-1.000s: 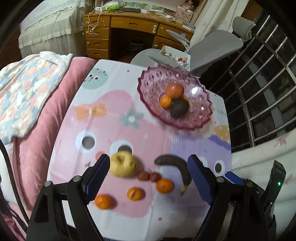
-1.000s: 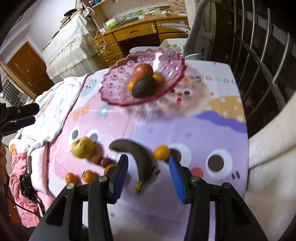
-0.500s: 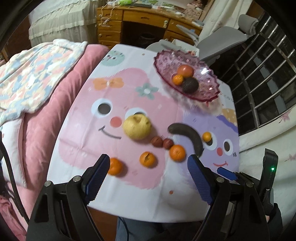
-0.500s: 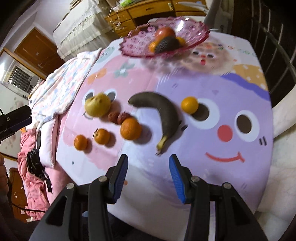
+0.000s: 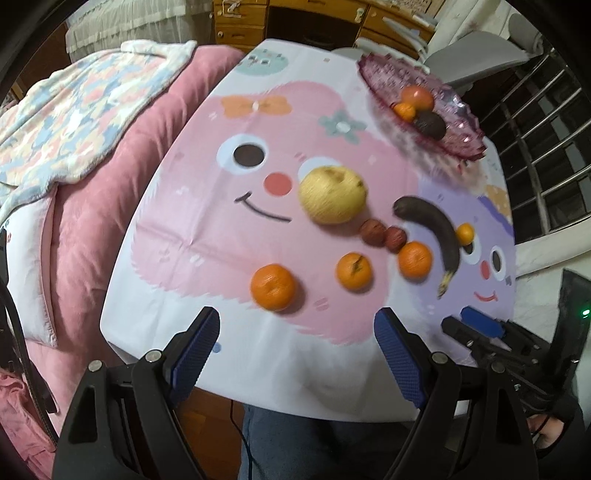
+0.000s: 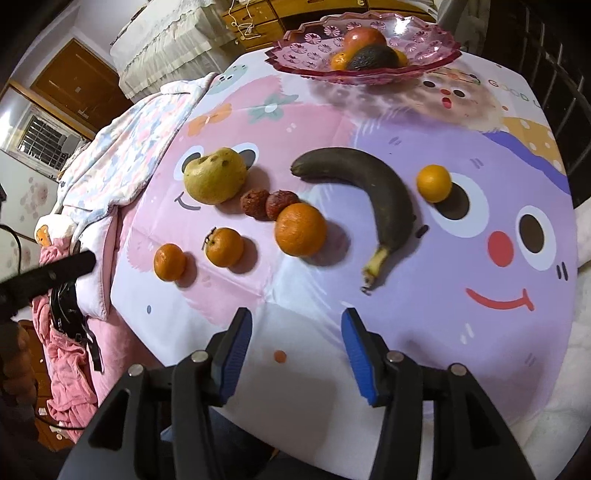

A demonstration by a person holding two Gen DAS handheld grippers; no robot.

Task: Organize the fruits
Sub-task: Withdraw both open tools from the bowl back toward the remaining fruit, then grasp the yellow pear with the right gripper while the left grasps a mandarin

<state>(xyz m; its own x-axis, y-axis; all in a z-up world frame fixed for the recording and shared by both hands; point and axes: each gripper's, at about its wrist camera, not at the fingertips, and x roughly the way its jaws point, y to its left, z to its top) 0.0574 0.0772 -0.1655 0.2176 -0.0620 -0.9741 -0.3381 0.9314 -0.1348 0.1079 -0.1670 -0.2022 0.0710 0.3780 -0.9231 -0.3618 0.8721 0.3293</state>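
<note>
A pink glass bowl (image 5: 454, 136) (image 6: 428, 64) at the table's far side holds a red fruit, a small orange and a dark avocado (image 6: 373, 57). On the cartoon tablecloth lie a yellow pear (image 5: 332, 194) (image 6: 215, 180), two small reddish fruits (image 6: 267, 203), several oranges (image 5: 274, 287) (image 6: 301, 229) and a blackened banana (image 5: 432, 225) (image 6: 380, 192). My left gripper (image 5: 295, 350) is open and empty above the near table edge. My right gripper (image 6: 295, 354) is open and empty, also near the front edge; it shows at the lower right of the left wrist view (image 5: 480, 326).
A pink quilt with a floral blanket (image 5: 66, 110) lies left of the table. A wooden desk (image 5: 295, 22) and a grey office chair (image 5: 480, 48) stand behind it. Window bars (image 5: 546, 129) run along the right.
Both grippers have drawn back toward the near table edge, so the fruits and bowl sit farther ahead. No fruit has moved. Both stay open and empty.
</note>
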